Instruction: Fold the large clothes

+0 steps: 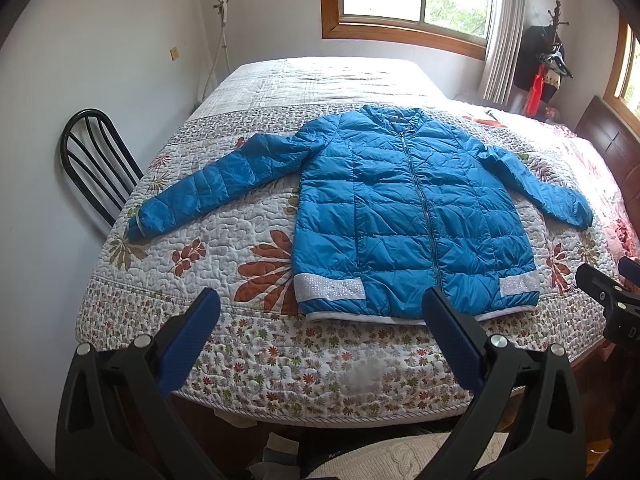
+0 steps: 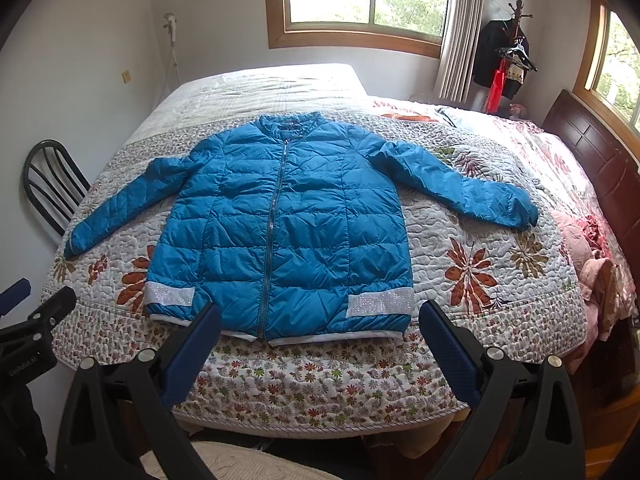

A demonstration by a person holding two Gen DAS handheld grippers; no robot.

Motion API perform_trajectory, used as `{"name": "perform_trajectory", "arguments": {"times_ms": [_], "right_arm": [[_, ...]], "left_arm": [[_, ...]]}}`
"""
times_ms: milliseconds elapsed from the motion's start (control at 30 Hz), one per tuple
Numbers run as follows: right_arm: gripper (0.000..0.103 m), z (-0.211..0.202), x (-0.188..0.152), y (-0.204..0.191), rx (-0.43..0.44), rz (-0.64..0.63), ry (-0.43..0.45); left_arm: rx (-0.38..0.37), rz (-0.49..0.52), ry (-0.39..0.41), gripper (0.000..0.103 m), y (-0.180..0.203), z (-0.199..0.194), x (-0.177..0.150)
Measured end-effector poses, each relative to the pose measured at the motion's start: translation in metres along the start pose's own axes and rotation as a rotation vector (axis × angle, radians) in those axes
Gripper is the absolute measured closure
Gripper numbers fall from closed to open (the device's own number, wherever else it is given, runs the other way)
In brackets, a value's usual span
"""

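A blue quilted puffer jacket [image 1: 404,216] [image 2: 288,224] lies flat and zipped on the floral quilt, front up, collar toward the window, both sleeves spread out to the sides. Silver sparkly bands mark the hem at both corners. My left gripper [image 1: 320,304] hovers open above the bed's near edge, just short of the hem, with nothing between its blue pads. My right gripper [image 2: 320,314] is also open and empty, its fingers framing the hem's right half. The right gripper [image 1: 608,292] shows at the edge of the left wrist view, and the left gripper [image 2: 36,312] at the edge of the right wrist view.
The bed [image 1: 280,364] fills the room's middle. A black metal chair [image 1: 96,160] stands at its left side by the wall. A dark wooden headboard [image 2: 600,160] runs along the right. A coat rack [image 2: 508,48] with hanging clothes stands by the curtain. Pink bedding [image 2: 592,248] is bunched at right.
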State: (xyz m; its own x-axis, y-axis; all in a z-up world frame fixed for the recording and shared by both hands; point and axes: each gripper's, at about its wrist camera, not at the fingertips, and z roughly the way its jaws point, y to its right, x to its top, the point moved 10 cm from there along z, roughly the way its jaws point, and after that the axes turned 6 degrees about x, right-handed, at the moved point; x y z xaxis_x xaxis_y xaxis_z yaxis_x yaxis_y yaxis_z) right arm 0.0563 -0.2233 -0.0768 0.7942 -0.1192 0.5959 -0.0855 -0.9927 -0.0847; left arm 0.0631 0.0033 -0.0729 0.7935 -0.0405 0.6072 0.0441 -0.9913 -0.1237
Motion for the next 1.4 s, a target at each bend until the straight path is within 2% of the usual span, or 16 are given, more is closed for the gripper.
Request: {"name": "perform_trajectory", "arguments": {"times_ms": [1400], "right_arm": [[0.004,0.0008,0.0004,-0.0011,0.001,0.002,-0.005]], "left_arm": [[0.009,0.005,0.005,0.003,-0.0008,0.004,-0.0006]]}}
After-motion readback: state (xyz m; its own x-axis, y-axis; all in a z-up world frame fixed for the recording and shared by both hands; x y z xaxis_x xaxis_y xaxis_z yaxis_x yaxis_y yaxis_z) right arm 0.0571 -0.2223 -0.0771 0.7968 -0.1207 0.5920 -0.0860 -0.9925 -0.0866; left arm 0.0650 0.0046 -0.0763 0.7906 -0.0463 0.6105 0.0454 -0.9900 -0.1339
